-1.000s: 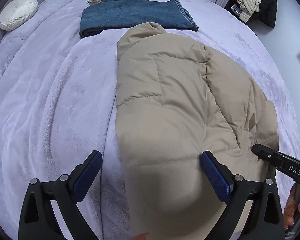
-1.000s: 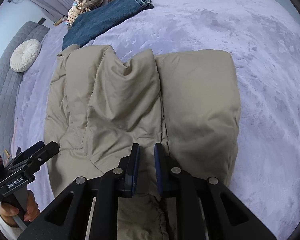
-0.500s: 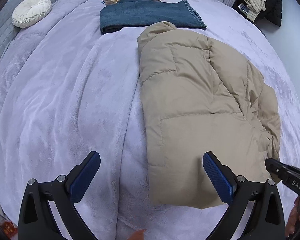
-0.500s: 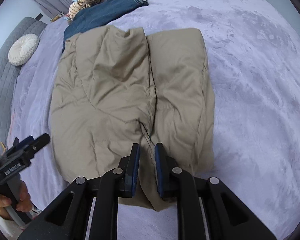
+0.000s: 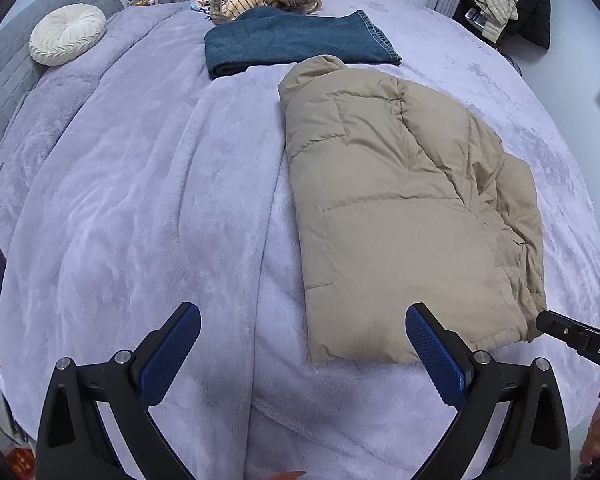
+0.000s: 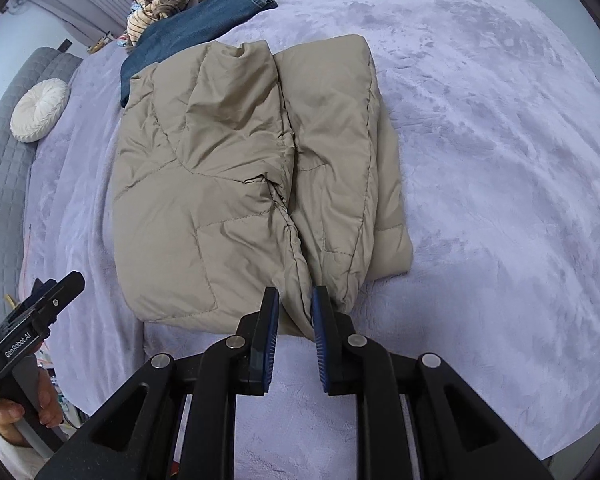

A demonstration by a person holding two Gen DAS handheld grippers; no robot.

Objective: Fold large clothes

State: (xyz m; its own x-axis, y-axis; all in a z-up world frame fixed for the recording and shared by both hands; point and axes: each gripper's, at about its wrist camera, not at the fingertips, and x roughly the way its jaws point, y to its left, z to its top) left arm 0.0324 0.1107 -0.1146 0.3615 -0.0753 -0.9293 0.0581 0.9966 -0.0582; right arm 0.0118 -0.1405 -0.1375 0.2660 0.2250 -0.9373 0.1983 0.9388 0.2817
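Beige puffer jacket (image 5: 400,208) lies folded on lavender bed (image 5: 140,200), near folded jeans (image 5: 292,44). Left gripper (image 5: 302,344) gapes wide, empty. Right gripper (image 6: 294,320) narrowly parted, holds nothing, above jacket's near hem.

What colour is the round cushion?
Cream-white cushion, pleated, clearest in the left wrist view.

Both grippers (image 5: 303,332) (image 6: 295,304) now back off jacket (image 5: 400,208)
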